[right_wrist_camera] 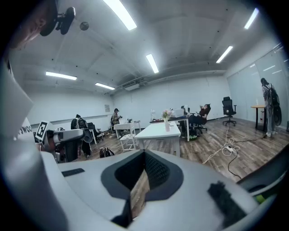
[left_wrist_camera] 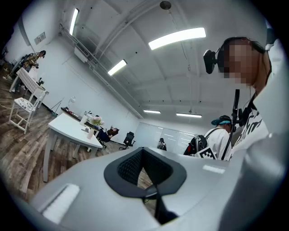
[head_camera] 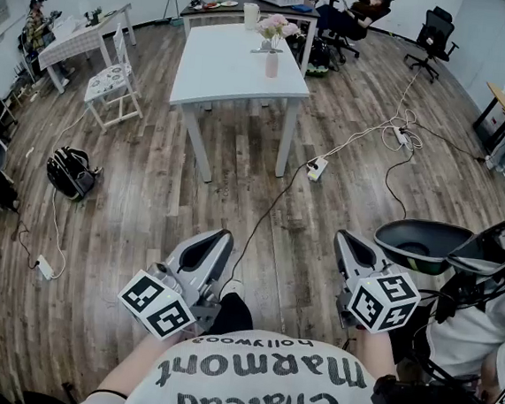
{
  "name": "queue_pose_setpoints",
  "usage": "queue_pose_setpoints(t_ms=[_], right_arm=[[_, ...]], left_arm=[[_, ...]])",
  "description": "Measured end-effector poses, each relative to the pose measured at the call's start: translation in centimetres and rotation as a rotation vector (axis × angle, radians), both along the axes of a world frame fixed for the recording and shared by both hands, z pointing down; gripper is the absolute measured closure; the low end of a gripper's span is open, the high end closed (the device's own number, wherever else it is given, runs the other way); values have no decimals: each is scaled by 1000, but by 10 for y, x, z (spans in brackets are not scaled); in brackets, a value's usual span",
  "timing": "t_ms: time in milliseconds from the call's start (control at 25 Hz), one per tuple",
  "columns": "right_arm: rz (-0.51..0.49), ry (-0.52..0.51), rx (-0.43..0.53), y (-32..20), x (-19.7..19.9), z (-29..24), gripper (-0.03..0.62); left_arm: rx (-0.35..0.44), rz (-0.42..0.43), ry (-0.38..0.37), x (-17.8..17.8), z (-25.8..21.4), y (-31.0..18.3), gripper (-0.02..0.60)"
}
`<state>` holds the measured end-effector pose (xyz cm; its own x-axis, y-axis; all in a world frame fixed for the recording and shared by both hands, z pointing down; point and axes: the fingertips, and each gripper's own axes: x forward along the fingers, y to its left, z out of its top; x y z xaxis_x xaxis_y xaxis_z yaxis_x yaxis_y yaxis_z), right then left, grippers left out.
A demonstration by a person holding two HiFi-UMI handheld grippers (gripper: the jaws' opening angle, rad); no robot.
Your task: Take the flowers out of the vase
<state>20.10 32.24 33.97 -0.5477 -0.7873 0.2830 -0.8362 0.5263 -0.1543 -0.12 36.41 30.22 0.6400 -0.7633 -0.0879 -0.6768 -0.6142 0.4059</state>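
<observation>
A slim pale vase (head_camera: 272, 64) with pink flowers (head_camera: 278, 26) stands near the far end of a white table (head_camera: 233, 79) across the room. Both grippers are held close to my body, far from the table. The left gripper (head_camera: 222, 236) and the right gripper (head_camera: 342, 238) point towards the table, both shut with nothing between the jaws. From the left gripper (left_wrist_camera: 143, 152) the vase (left_wrist_camera: 91, 133) and flowers (left_wrist_camera: 95, 121) look small at the left. From the right gripper (right_wrist_camera: 144, 154) the vase (right_wrist_camera: 167, 127) and flowers (right_wrist_camera: 167, 113) show straight ahead on the table (right_wrist_camera: 158, 131).
Wood floor lies between me and the table. A white chair (head_camera: 113, 81) stands left of the table, and a black bag (head_camera: 70, 173) lies on the floor. A power strip (head_camera: 317, 168) with cables trails to the right. A person in white (head_camera: 489, 330) stands close at my right.
</observation>
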Motion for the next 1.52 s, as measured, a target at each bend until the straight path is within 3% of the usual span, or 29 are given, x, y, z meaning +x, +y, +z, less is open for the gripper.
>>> queue_pose_setpoints(t_ms=[360,600,840,1000,1200,1400,1520], right_arm=[[24,68,10,-30,-16,3,580],[58,-15,-23,-78,-33,4,580],[47,-21,5,-149,-82,-21,580],[55,-24,3,-181,-121,-26,580],[64,38,-33,-207,-132,-15,580],[86,-59,-80,-245,-134,-9,580],[22,-90,-116,-265,-156,-1,580]], left_arm=[[-9,28,8,-15,2,-36,577],[4,43,27,-39,2,-87,577],[51,60,35,-79,-24,-160,577],[43,86,26,-106,-28,-195,577],[32,81,57,-126,-24,-230,577],[-4,63,62,-136,-8,-259,577],[-33,59,62,-138,2,-276,577]])
